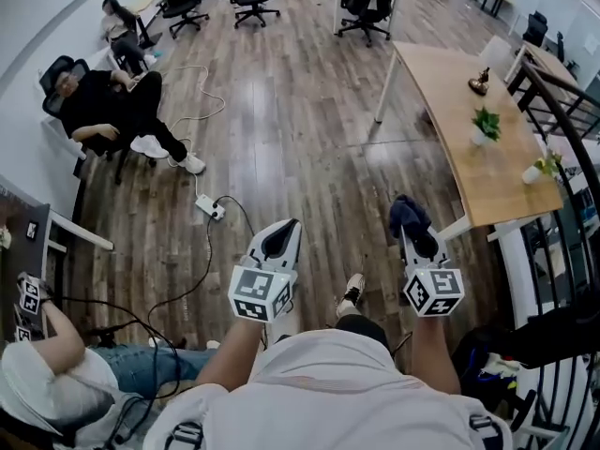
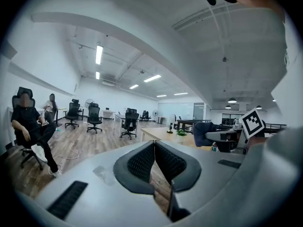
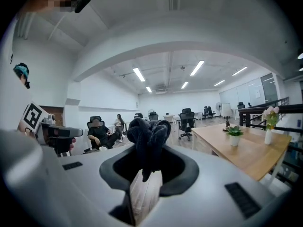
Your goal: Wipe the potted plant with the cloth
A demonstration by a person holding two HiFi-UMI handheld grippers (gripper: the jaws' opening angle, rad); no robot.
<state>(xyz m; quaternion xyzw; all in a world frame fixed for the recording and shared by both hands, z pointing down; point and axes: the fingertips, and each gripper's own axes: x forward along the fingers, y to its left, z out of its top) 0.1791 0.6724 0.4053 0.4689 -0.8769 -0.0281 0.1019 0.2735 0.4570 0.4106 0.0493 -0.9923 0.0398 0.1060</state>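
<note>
In the head view the potted plant (image 1: 485, 125) stands far right on the table (image 1: 441, 78), the left gripper view shows our left claw (image 2: 154, 150) closed tight, and the right gripper view our right claw (image 3: 147, 171) gripping the dark cloth (image 3: 147, 134).

White shirt (image 1: 328, 382); grey left gripper (image 1: 292, 224) and right gripper (image 1: 409, 232) have black jaws.

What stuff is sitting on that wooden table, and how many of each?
Green potted plant: 1
Vase of flowers: 1
Dark figurine: 1
Total: 3
</note>
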